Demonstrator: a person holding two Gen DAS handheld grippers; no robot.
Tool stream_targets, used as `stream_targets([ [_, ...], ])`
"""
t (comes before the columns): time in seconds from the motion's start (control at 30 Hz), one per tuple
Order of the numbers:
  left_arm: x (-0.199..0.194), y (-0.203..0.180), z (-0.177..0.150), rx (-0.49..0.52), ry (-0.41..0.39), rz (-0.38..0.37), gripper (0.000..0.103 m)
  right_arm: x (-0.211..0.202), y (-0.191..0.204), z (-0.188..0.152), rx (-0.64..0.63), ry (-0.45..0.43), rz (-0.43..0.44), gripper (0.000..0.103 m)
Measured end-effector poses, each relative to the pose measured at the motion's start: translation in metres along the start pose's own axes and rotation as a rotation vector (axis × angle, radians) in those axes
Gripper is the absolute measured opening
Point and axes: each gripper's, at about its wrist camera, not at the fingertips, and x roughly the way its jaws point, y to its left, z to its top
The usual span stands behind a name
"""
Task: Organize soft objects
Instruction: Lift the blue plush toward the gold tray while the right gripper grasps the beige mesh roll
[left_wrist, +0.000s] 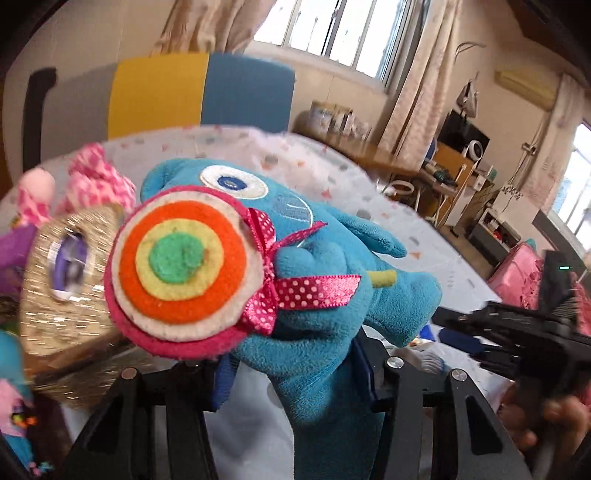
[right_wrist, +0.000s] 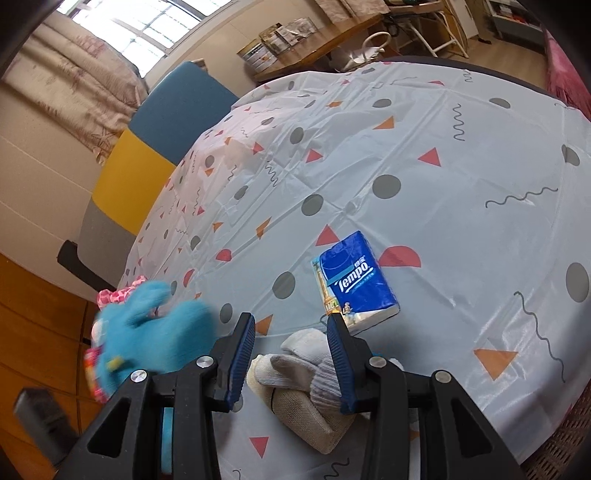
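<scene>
A blue plush toy (left_wrist: 317, 295) with a round felt lollipop (left_wrist: 181, 273) and a dotted pink bow fills the left wrist view. My left gripper (left_wrist: 295, 369) is shut on its lower body and holds it above the table. The same toy (right_wrist: 155, 332) shows blurred at the left in the right wrist view. My right gripper (right_wrist: 290, 319) sits low over the table, its blue pads (right_wrist: 240, 354) pressed on a bundle of grey and white socks (right_wrist: 310, 365) that rests on a beige pouch (right_wrist: 306, 417). That right gripper (left_wrist: 458, 336) also appears at the right of the left wrist view, held by a hand.
A blue Tempo tissue pack (right_wrist: 354, 280) lies just beyond the right gripper on the patterned tablecloth (right_wrist: 443, 166). A pink-checked plush (left_wrist: 99, 181) and a gold glittery piece (left_wrist: 66, 273) crowd the left side. A yellow and blue chair (left_wrist: 207, 92) stands behind the table.
</scene>
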Motion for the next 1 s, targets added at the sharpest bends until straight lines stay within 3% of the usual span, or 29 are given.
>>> stream_targets([
  [0.13,-0.033,0.013,-0.004,-0.020,-0.030,-0.010,0.053,0.009,0.003,-0.002,-0.013,0.044,-0.033,0.041],
  [0.33,-0.072,0.038,-0.016,-0.068,-0.056,-0.010,0.053,0.020,0.004,-0.006,-0.044,0.079,-0.160,0.041],
  [0.53,-0.104,0.058,-0.026,-0.102,-0.090,0.000,0.053,0.004,0.017,-0.010,-0.112,0.036,-0.039,0.041],
  [0.73,-0.136,0.086,-0.037,-0.141,-0.118,0.034,0.053,0.029,0.045,-0.031,-0.276,0.200,-0.020,0.040],
  [0.8,-0.144,0.100,-0.041,-0.161,-0.120,0.050,0.053,0.035,0.049,-0.038,-0.321,0.232,-0.045,0.040],
  [0.87,-0.149,0.111,-0.044,-0.183,-0.117,0.060,0.053,0.048,0.055,-0.047,-0.376,0.277,-0.125,0.040],
  [1.0,-0.162,0.146,-0.057,-0.236,-0.096,0.109,0.053,0.058,0.062,-0.060,-0.473,0.287,-0.261,0.040],
])
